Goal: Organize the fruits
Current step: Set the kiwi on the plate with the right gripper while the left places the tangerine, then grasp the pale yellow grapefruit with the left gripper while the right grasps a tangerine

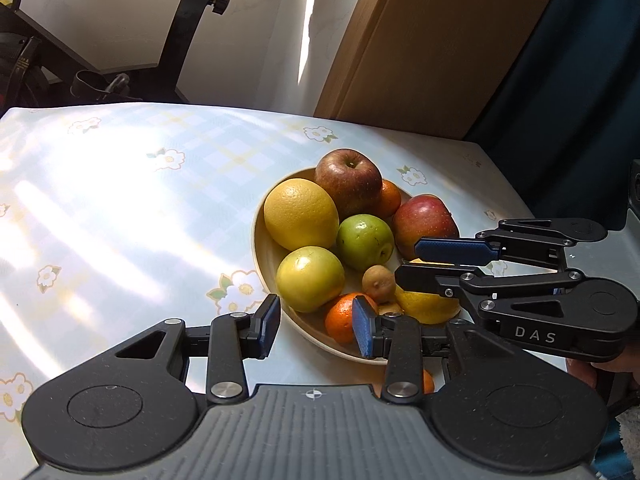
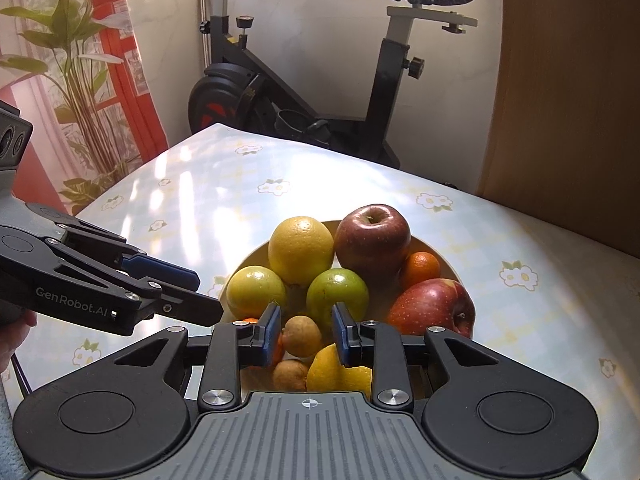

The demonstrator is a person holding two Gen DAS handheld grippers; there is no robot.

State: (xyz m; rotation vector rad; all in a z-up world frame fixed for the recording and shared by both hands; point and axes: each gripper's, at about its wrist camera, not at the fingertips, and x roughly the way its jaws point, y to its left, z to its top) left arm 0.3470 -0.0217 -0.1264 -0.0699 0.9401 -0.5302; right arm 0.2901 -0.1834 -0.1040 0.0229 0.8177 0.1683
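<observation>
A pale wooden bowl (image 1: 262, 248) on the flowered tablecloth holds several fruits: two red apples (image 1: 348, 182), a large yellow orange (image 1: 300, 218), two green apples (image 1: 364, 242), tangerines (image 1: 340, 316), small brown fruits (image 1: 378, 278) and a lemon (image 1: 428, 306). My left gripper (image 1: 316, 322) is open and empty at the bowl's near rim. My right gripper (image 2: 306, 330) is open over the bowl's near side, its pads either side of a small brown fruit (image 2: 301, 336), above the lemon (image 2: 338, 370). It also shows in the left wrist view (image 1: 412, 260).
An exercise bike (image 2: 320, 92) stands behind the table's far edge. A potted plant (image 2: 76, 80) stands at the far left. A wooden panel (image 1: 432, 44) and a dark curtain (image 1: 568, 80) stand at the right. The left gripper (image 2: 200, 292) shows in the right wrist view.
</observation>
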